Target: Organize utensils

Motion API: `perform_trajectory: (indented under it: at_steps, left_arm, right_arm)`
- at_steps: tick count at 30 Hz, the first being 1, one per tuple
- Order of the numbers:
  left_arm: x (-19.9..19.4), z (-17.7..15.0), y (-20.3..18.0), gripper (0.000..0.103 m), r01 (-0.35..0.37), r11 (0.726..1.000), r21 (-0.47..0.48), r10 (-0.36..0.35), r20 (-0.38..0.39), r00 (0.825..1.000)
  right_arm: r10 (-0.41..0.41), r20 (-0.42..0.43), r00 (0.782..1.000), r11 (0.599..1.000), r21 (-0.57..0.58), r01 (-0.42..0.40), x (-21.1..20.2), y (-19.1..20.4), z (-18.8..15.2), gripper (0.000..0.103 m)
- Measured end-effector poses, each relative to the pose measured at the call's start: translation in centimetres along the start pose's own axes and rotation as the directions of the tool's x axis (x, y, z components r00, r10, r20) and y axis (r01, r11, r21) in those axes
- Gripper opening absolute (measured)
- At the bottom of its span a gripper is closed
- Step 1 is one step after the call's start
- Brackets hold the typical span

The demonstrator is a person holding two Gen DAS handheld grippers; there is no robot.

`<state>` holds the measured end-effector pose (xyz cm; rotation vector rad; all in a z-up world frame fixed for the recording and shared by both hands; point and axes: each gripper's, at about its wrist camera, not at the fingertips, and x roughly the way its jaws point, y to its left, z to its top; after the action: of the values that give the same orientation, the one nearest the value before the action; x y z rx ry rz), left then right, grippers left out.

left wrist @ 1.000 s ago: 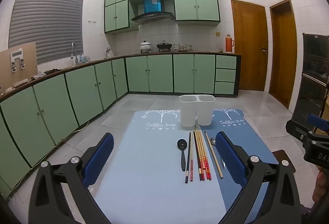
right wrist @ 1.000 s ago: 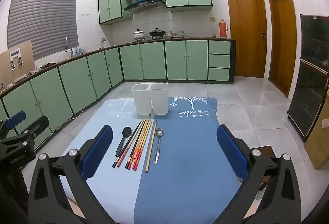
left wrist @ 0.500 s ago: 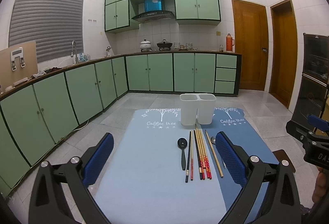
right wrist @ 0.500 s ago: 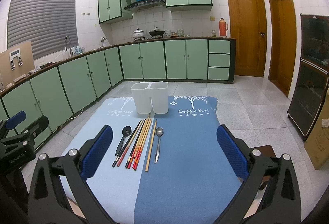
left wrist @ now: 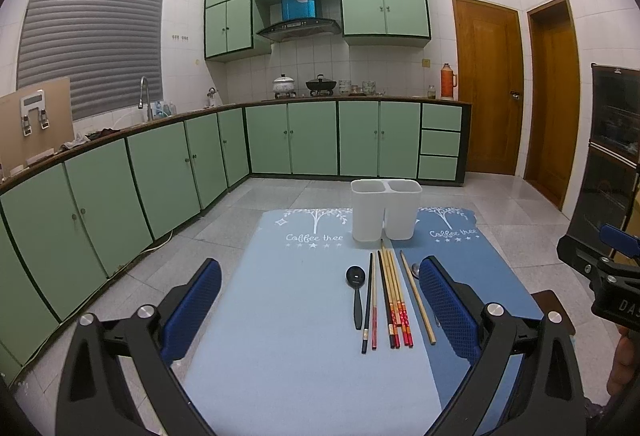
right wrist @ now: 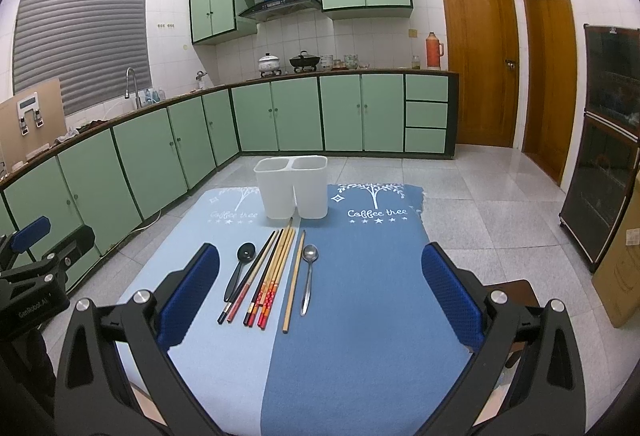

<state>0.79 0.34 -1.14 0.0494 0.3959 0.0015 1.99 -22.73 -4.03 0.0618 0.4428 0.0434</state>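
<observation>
While both jaws gape, two spoons [right wrist: 310,278], eight chopsticks [right wrist: 276,272], one twin-cup holder [right wrist: 292,186].

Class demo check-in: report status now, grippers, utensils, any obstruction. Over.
Left gripper open, empty; right gripper open, empty. Chopsticks, black spoon, metal spoon flat on mat; white holder empty. Nothing blocking.

The desk is covered by a light blue mat [right wrist: 208,320] and a darker blue mat [right wrist: 372,300]. On them lie a black spoon [right wrist: 239,268], chopsticks [right wrist: 272,272] and a metal spoon [right wrist: 308,276], with a white two-compartment holder [right wrist: 291,188] standing upright just behind them.
</observation>
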Motion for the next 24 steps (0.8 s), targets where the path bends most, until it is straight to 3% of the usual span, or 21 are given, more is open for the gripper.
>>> perform_trajectory:
  at_steps: [24]
  left_arm:
    - [0.14,0.11,0.09,0.097,-0.003,1.0,-0.003,0.003,-0.006,1.0]
  right_arm:
    - [0.001,-0.004,1.0,1.0,0.003,-0.001,0.06,-0.08,0.09,0.098]
